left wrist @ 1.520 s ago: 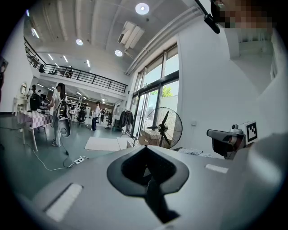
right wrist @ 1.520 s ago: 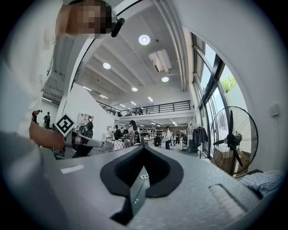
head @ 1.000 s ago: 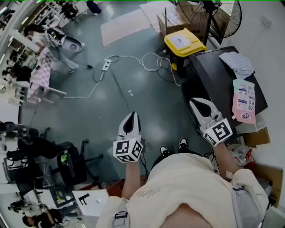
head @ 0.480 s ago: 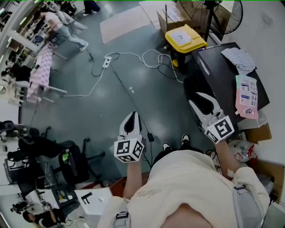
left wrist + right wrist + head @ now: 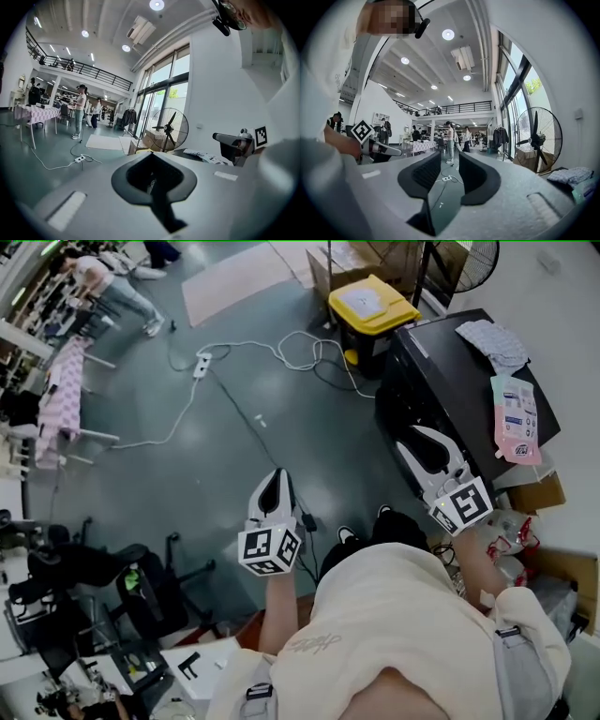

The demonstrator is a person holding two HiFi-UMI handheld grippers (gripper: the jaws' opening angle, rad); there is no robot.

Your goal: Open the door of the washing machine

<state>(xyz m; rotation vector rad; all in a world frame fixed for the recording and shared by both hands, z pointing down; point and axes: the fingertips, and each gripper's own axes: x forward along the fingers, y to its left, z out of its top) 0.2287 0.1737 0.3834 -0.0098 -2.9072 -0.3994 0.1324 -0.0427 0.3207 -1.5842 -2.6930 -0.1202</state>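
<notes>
Right side of the head view: black washing machine [image 5: 441,371], top face toward the camera. I can't make out the door from this angle. A patterned cloth [image 5: 492,341] and a pink pouch [image 5: 516,418] lie on its top. A yellow-lidded bin [image 5: 370,306] stands just beside it, toward the upper edge, and a floor fan [image 5: 473,259] is in the upper right corner.

Right gripper [image 5: 412,439] sits at the machine's lower left edge in the frame, pointing toward it. I can't tell whether it touches. In the right gripper view, the right gripper [image 5: 449,157] has its jaws apart with only floor showing through the gap. They have just been opening and hold nothing.

Left gripper [image 5: 275,474] is at frame centre over bare grey floor, well apart from the machine. In the left gripper view [image 5: 151,154] the tips meet and nothing is caught between them.

A white cable [image 5: 300,348] and a power strip [image 5: 200,364] lie on the floor in the upper middle. People stand at tables in the upper left.
</notes>
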